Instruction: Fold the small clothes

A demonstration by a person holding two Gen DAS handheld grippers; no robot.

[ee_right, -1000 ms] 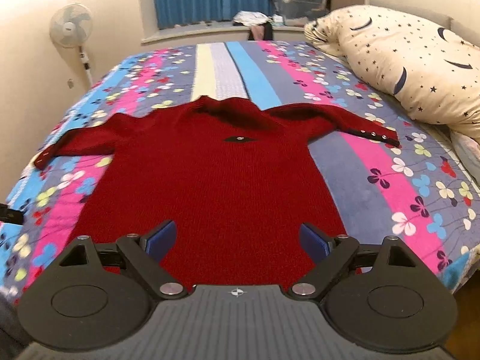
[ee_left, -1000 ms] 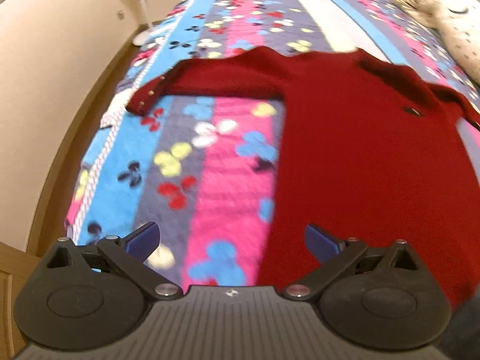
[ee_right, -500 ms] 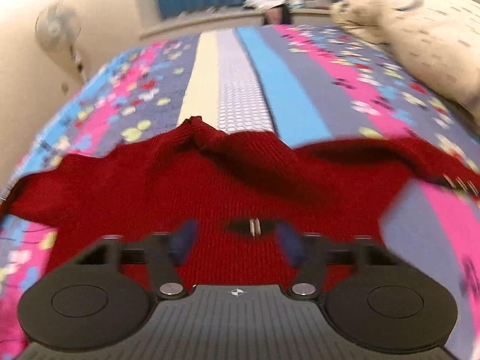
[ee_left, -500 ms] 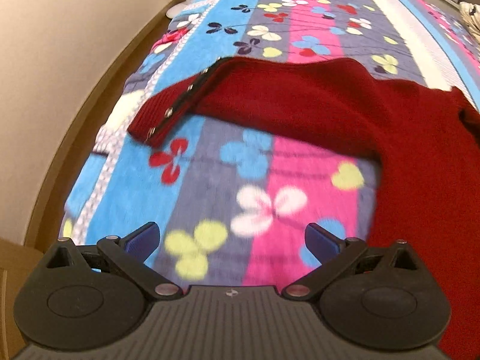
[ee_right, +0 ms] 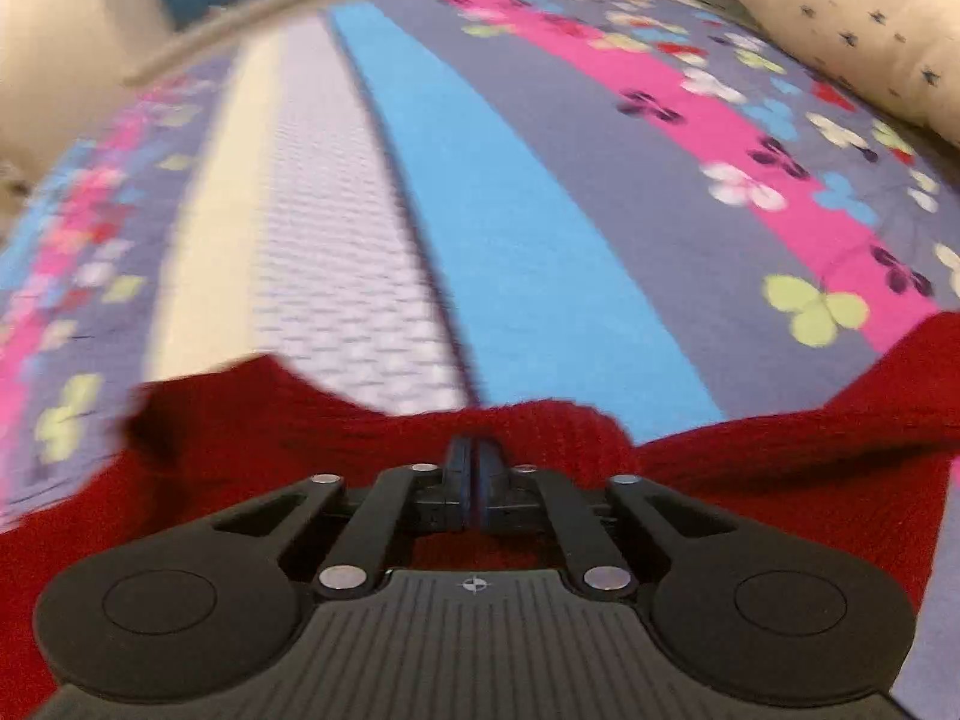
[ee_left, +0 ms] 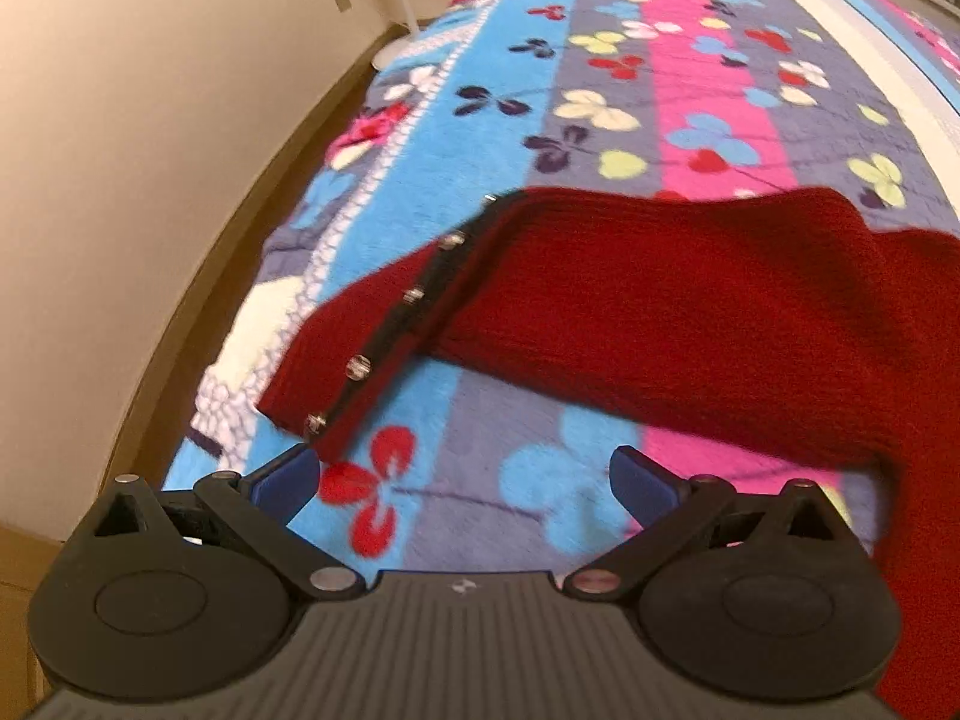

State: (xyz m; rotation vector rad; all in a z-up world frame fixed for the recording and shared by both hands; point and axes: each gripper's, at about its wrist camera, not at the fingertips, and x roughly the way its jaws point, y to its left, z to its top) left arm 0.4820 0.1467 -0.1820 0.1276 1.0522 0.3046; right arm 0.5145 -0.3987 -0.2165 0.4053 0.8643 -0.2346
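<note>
Left gripper [ee_left: 462, 477]: blue-padded fingers [ee_left: 288, 477] were spread wide, nothing between them, held over the bed. The dark red knitted sweater [ee_left: 690, 312] lay flat on the striped fleece bedspread w/ flower print [ee_left: 480, 120]. Its sleeve ran out ahead of the fingers, from the body at right to the cuff [ee_left: 354, 354] at left. The cuff carried a row of small silver studs along a dark slit. The cuff's near corner sat just beyond the left fingertip, v. near it; contact could not be told. Btwn the fingers only bedspread showed. To the left of the fingers: cream wall [ee_left: 120, 150] and wooden skirting.

Right gripper [ee_right: 477, 468]: fingers were pressed together, pinching a raised fold of the dark red knitted sweater [ee_right: 780, 468] near its top edge. The knit bunched up in a small hump right at the fingertips and spread to both sides of them, left part lower and blurred. Beyond the fingertips the bedspread [ee_right: 528, 228] stretched away in blue, grey, pink and pale stripes. Far right of the fingers: cream pillow w/ dark star print [ee_right: 852, 18]. Right view was motion-blurred, esp. at left and top.
</note>
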